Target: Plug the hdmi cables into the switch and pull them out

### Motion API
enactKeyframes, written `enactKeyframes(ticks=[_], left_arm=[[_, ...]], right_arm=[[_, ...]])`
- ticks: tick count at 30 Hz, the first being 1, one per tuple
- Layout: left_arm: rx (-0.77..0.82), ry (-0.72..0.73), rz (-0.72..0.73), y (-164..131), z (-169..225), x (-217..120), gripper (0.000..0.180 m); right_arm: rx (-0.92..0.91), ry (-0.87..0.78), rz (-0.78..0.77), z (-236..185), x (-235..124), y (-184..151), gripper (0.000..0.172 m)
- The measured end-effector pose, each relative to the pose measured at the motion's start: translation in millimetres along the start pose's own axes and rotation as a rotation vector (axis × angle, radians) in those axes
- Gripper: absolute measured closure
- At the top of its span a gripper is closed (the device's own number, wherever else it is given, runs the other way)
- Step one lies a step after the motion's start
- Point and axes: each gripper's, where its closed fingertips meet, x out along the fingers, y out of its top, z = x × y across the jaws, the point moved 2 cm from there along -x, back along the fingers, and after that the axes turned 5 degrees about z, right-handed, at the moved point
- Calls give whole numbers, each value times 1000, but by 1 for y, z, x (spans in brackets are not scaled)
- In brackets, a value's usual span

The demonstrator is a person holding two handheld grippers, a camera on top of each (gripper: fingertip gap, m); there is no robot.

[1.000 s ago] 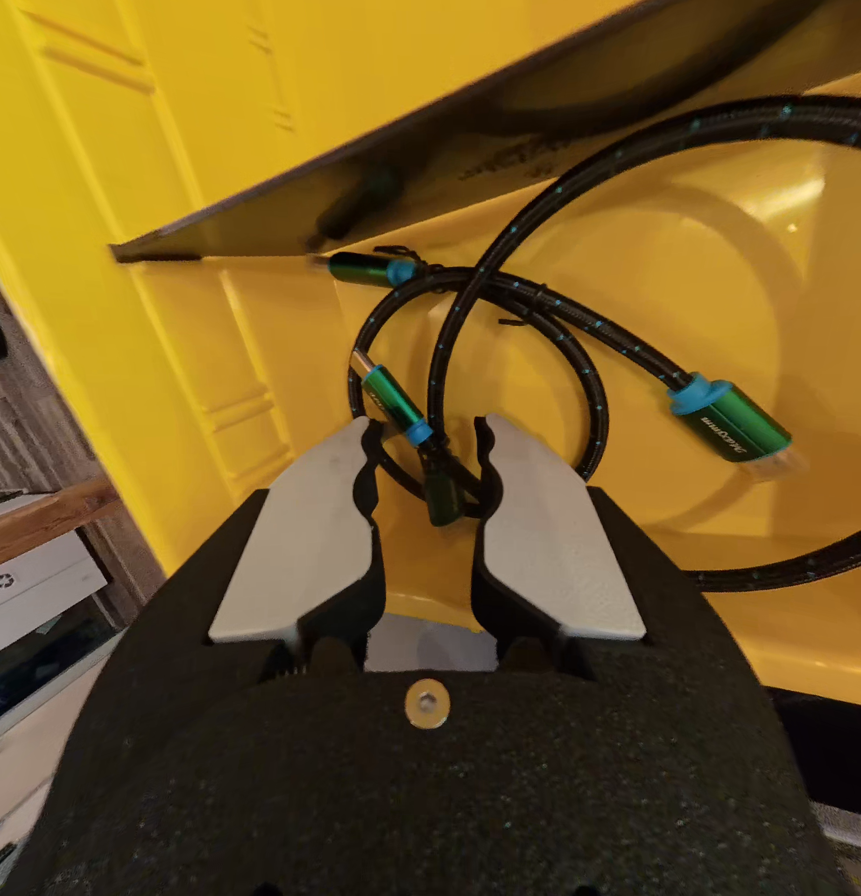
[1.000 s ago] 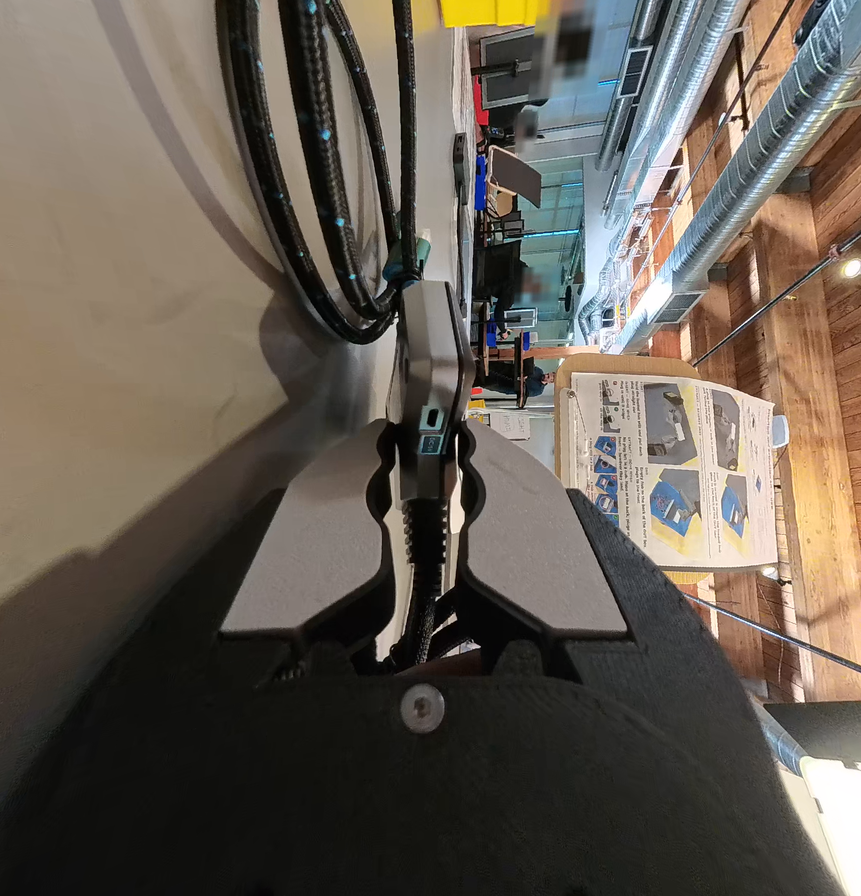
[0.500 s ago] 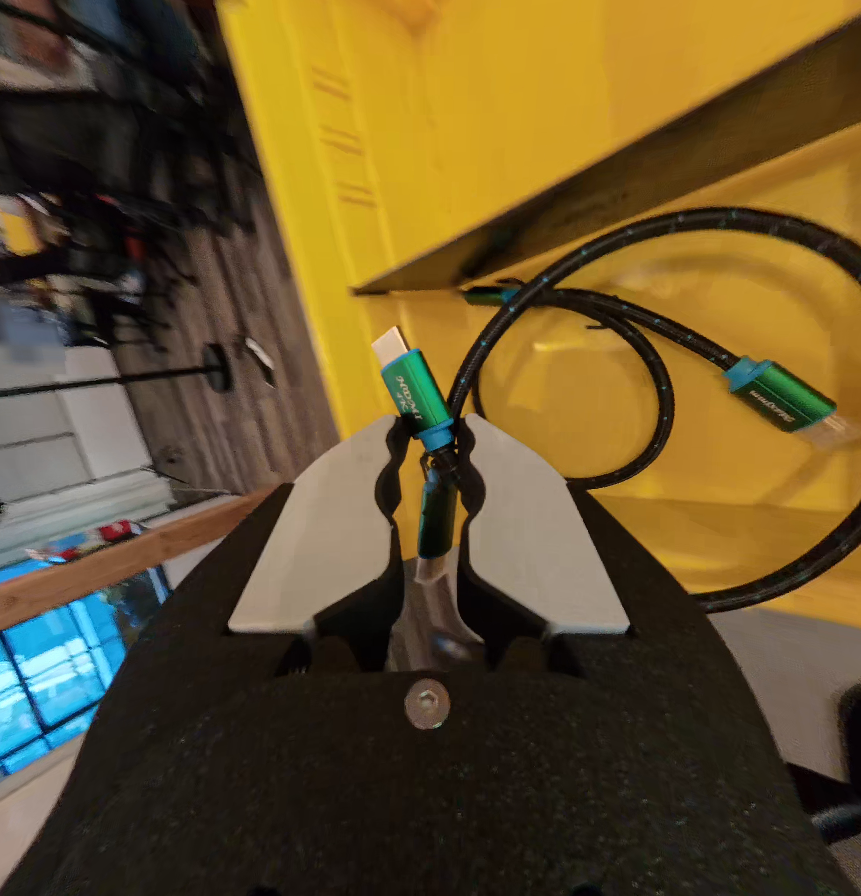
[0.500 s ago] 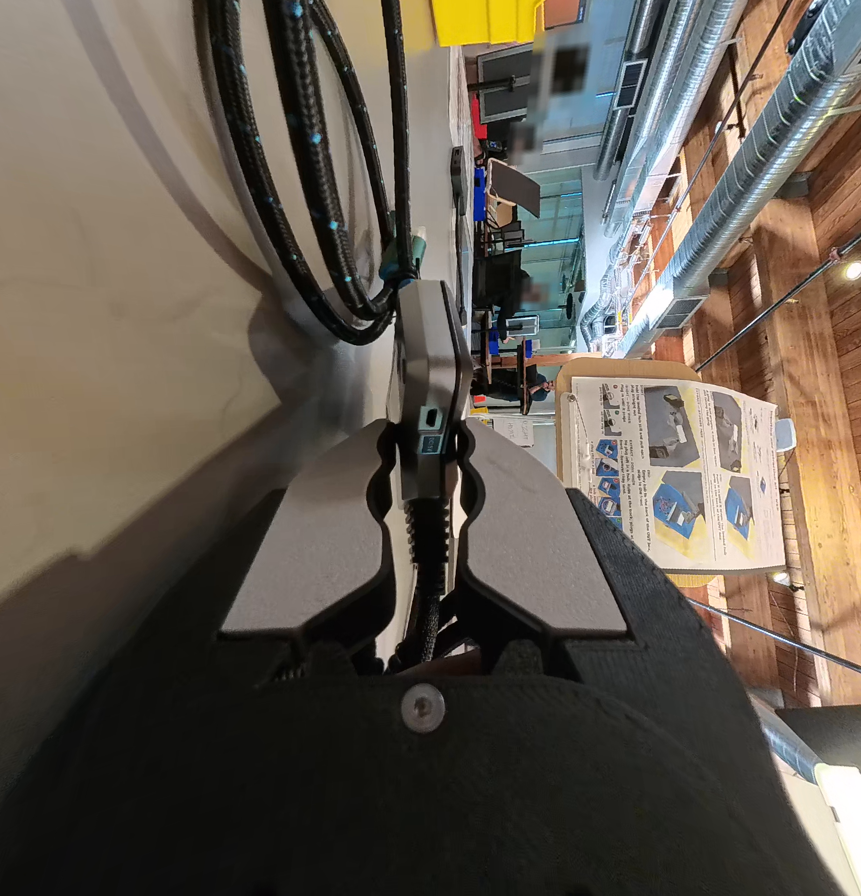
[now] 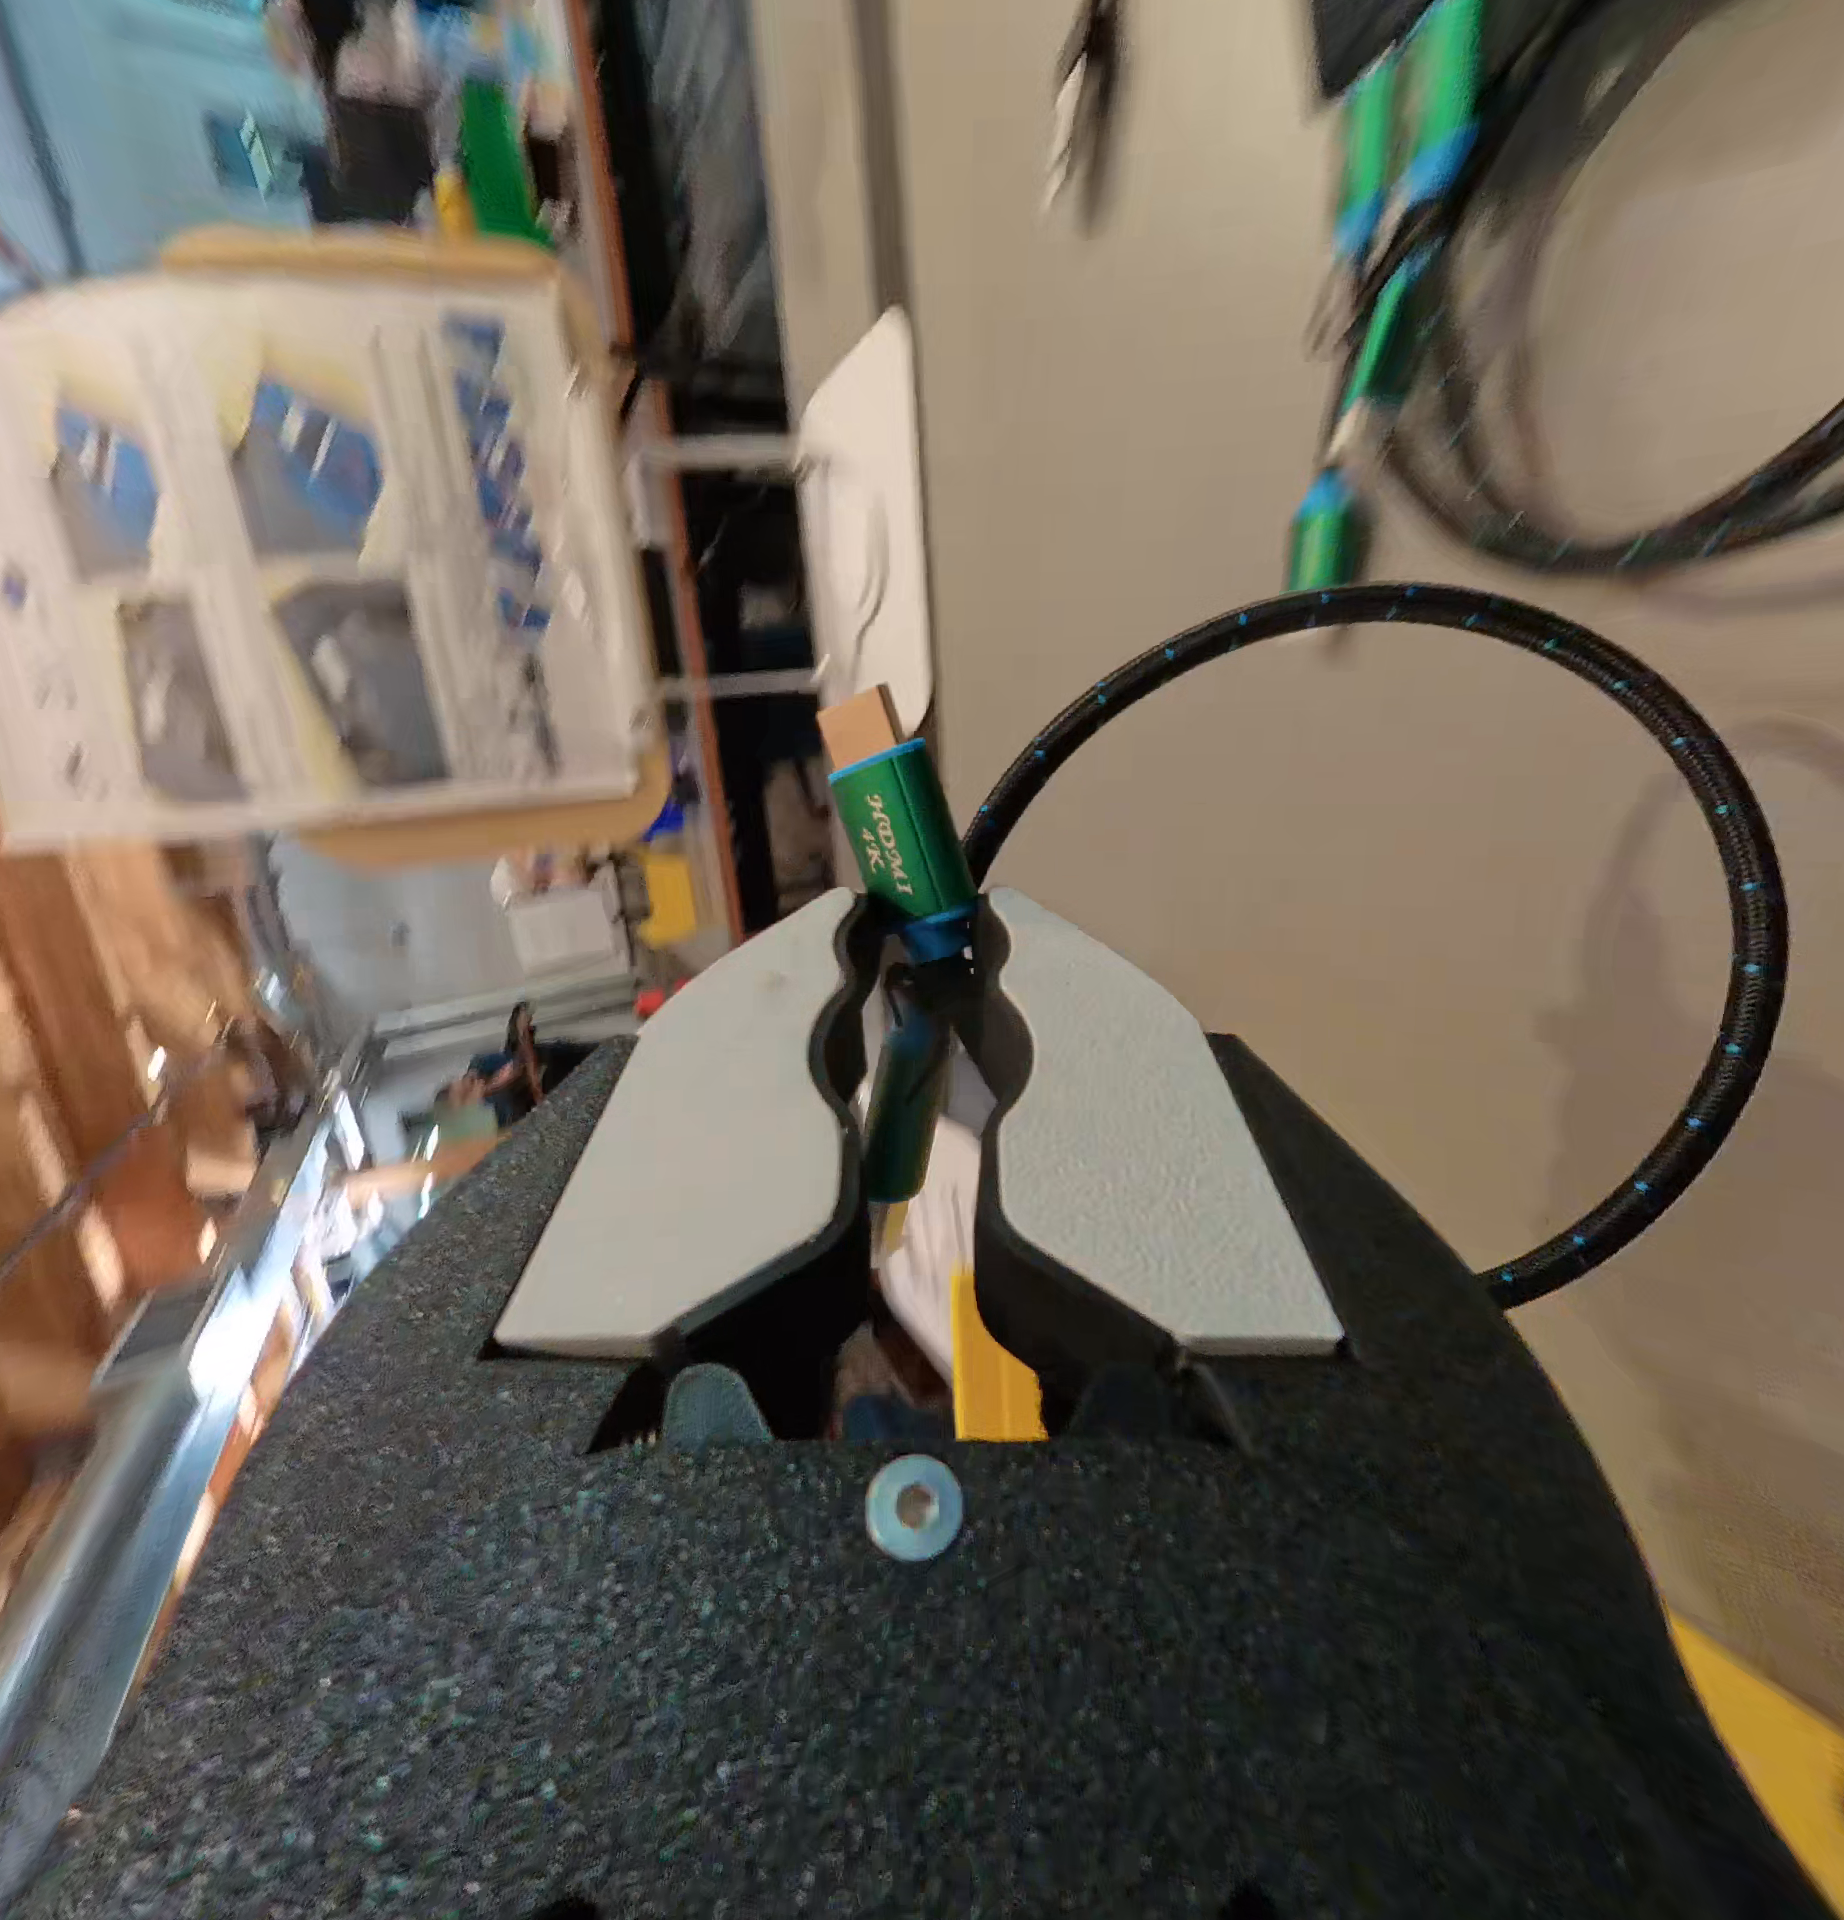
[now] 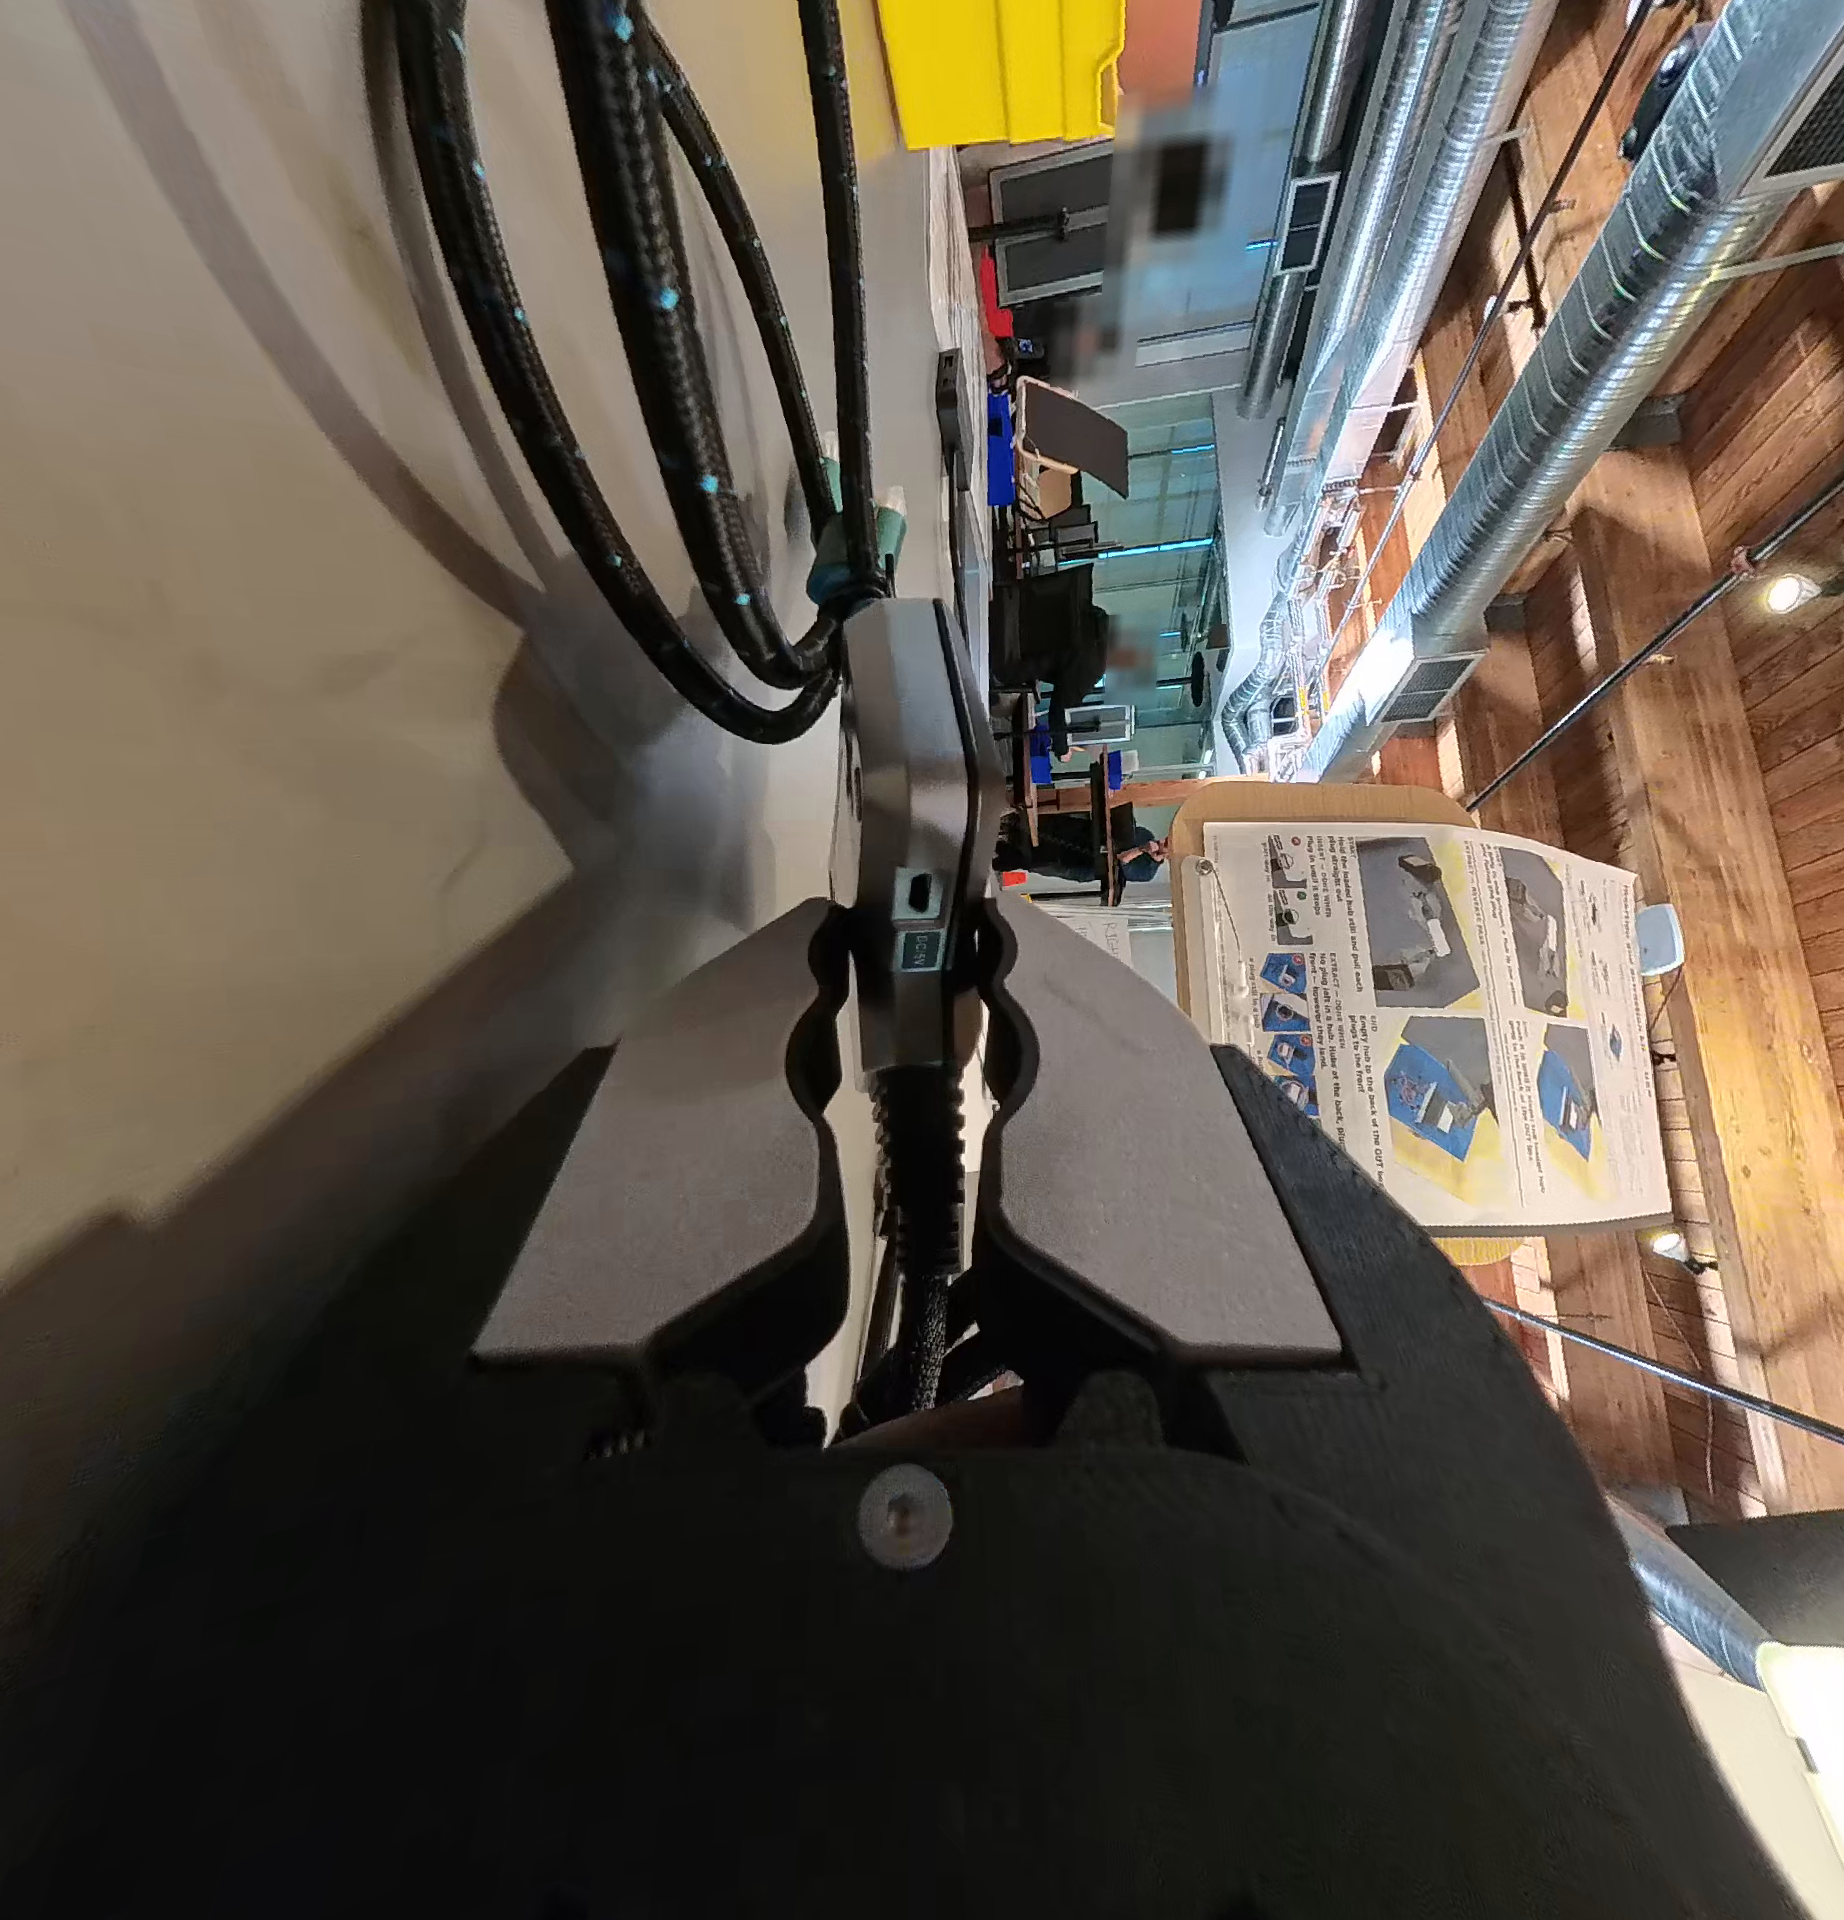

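My left gripper [image 5: 918, 920] is shut on a green cable plug [image 5: 897, 826] with a blue collar and a gold tip, which sticks up and out past the fingertips. Its black braided cable [image 5: 1666, 831] with blue flecks loops to the right of the fingers. My right gripper [image 6: 913, 935] is shut on the end of a grey metal hub [image 6: 913, 790], gripped near its small port; the hub's own black cable [image 6: 918, 1174] runs back between the fingers. The hub points toward coiled braided cables [image 6: 627, 343] lying on the pale table [image 6: 170, 520].
More green plugs and cable coils [image 5: 1396, 208] lie blurred at the upper right of the left wrist view. A yellow bin [image 6: 1001, 62] stands at the far end of the table. A board with printed sheets [image 6: 1417, 1008] stands to the right, with people and desks farther off. The left gripper's tips are roughly 25 cm from the right gripper's.
My left gripper closed on the green plug inside the yellow bin, lifted it out and swung away toward the table. My right gripper stayed almost still, shut on the hub.
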Motion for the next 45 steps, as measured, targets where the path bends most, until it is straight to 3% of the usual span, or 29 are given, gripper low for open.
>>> enactKeyframes(ticks=[6, 11, 17, 29, 37, 45], left_arm=[[7, -244, 276, 83, 51, 73, 163], [-72, -444, 412, 99, 92, 108, 163], [30, -391, 271, 96, 127, 135, 164], [14, -193, -80, 97, 123, 141, 165], [-10, -191, -199, 98, 129, 135, 165], [-39, -140, -198, 102, 132, 142, 164]], right_arm=[[-4, 6, 0, -1, 0, -1, 149], [10, 13, 8, -3, 0, -3, 149], [39, 49, -8, -7, 1, -7, 149], [34, 55, -71, -7, 8, -9, 149], [9, 53, -86, -8, 8, -7, 149], [-15, 45, -110, -7, 6, -9, 150]])
